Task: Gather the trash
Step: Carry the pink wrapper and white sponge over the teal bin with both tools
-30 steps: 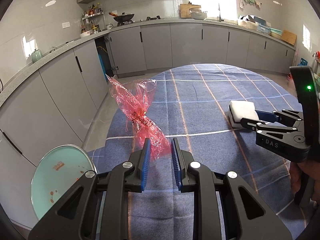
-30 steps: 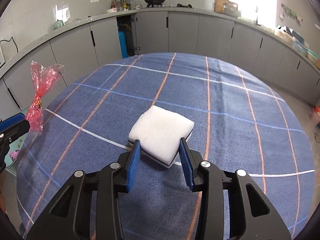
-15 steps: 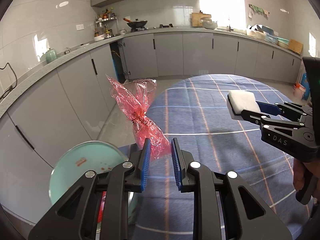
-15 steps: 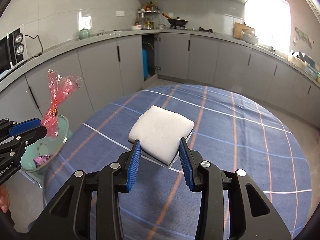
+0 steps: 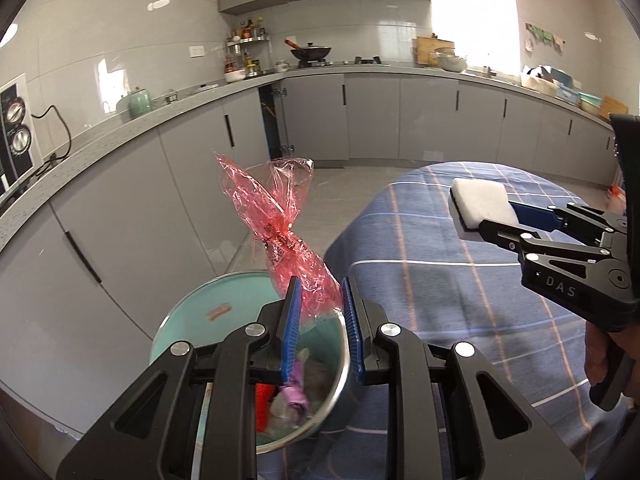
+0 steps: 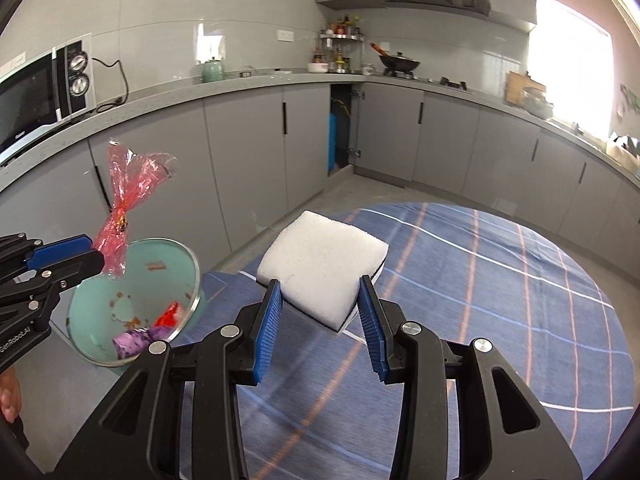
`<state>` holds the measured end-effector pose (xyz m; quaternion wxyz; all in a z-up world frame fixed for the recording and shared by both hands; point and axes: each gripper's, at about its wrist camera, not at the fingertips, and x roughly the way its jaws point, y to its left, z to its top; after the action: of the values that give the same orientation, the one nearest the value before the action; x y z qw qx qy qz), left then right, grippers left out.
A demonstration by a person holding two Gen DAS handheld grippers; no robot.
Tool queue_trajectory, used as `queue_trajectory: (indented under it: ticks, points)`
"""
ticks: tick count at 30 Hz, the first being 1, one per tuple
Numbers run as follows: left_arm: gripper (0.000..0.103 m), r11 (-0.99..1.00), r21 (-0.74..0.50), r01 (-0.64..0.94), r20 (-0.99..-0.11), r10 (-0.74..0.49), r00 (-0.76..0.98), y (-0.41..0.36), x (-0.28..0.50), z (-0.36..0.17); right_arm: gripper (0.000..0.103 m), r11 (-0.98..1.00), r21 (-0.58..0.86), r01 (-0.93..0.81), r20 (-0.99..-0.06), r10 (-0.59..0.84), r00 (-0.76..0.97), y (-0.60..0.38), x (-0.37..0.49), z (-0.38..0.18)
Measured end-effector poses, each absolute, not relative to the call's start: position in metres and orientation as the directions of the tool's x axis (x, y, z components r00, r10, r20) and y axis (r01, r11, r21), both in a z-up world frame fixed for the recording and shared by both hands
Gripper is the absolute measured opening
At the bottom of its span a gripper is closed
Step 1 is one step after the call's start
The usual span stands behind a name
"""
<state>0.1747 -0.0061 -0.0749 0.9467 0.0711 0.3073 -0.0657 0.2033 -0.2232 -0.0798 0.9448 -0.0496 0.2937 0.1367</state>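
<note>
The left gripper pinches the lower end of a red cellophane wrapper, jaws nearly together; its long axis rises steeply, flared end up, above the open teal bin beside the table; the right gripper, jaws partly apart, clamps a white sponge, lying flat, just right of the bin.

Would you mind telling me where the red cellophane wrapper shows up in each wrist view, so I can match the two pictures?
Left wrist view: the red cellophane wrapper stands centre frame, pinched at its lower end by the left gripper.
Right wrist view: the wrapper is at the left edge, above the bin.
Shared landmark: the teal trash bin beside the table, below the wrapper in both.
</note>
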Motion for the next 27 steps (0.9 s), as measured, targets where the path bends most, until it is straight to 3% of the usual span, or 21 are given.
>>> queue_trajectory:
  ticks: [27]
  points:
    - [0.022, 0.994, 0.105, 0.041, -0.581, 0.028, 0.813, 0.067, 0.156, -0.078, 0.039, 0.900, -0.040, -0.435, -0.548, 0.344, 0.762, -0.143, 0.189, -0.078]
